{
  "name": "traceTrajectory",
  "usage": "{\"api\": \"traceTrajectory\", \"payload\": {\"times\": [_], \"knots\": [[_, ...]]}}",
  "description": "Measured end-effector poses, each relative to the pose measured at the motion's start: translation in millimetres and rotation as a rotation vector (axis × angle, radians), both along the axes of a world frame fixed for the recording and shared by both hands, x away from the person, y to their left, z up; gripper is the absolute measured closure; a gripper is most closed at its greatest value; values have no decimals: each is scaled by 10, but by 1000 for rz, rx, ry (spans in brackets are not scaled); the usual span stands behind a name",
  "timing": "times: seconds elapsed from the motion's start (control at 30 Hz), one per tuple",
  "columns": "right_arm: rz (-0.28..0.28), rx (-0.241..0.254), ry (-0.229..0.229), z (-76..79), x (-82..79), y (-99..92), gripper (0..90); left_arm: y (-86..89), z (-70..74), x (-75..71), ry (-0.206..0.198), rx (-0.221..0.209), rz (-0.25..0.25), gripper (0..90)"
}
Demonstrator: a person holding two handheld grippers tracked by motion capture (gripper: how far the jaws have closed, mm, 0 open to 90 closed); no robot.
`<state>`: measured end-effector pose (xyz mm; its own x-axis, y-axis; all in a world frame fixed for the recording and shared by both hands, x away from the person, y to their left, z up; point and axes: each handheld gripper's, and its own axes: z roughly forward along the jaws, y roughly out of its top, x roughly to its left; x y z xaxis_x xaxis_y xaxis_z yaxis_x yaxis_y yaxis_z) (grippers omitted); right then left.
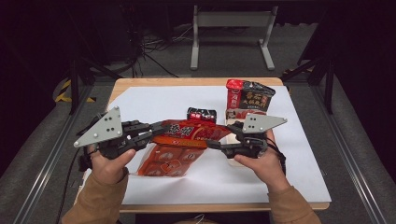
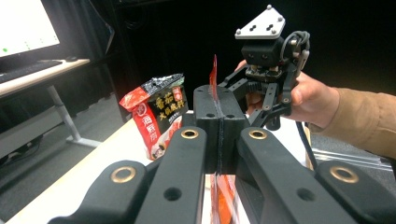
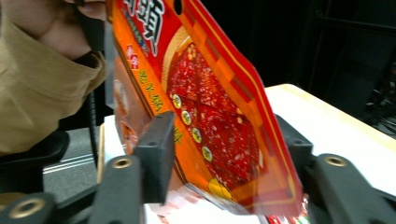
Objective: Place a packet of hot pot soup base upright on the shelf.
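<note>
While lifted above the surface, a red sauce packet hung between two tongs.
Left tongs pinched its edge; right tongs stood spread around it.

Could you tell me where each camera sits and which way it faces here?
High view: above the person's side, facing forward and down on the table; both forearms, left gripper and right gripper show.
Left gripper view: rides the left gripper, jaws shut on the red packet; the right hand shows beyond.
Right gripper view: faces the red packet between its jaws; a sleeve shows.
All share the red packet.
</note>
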<state>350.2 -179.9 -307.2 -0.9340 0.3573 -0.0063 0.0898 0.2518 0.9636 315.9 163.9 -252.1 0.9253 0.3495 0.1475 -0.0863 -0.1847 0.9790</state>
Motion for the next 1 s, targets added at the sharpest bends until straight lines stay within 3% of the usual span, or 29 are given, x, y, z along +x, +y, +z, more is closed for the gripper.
{"api": "traceTrajectory", "payload": {"times": [0.03,0.1,0.13,0.2,0.5,0.83,1.0], "knots": [[33,12,8,-3,4,-2,624,3,-1,1,0,-2,1,900],[46,-4,8,5,3,-16,776,24,2,3,-10,5,15,900],[68,-6,20,9,1,-22,827,32,9,-4,-20,15,29,900],[84,-22,-2,19,-27,-5,875,37,11,-7,-19,13,30,900],[77,-24,-34,155,-95,5,900,104,21,-2,-20,-18,30,900],[56,-7,-31,347,-164,-7,900,166,-10,61,9,-56,34,900],[46,-14,-29,443,-179,-16,900,176,-15,73,13,-53,36,895]]}}
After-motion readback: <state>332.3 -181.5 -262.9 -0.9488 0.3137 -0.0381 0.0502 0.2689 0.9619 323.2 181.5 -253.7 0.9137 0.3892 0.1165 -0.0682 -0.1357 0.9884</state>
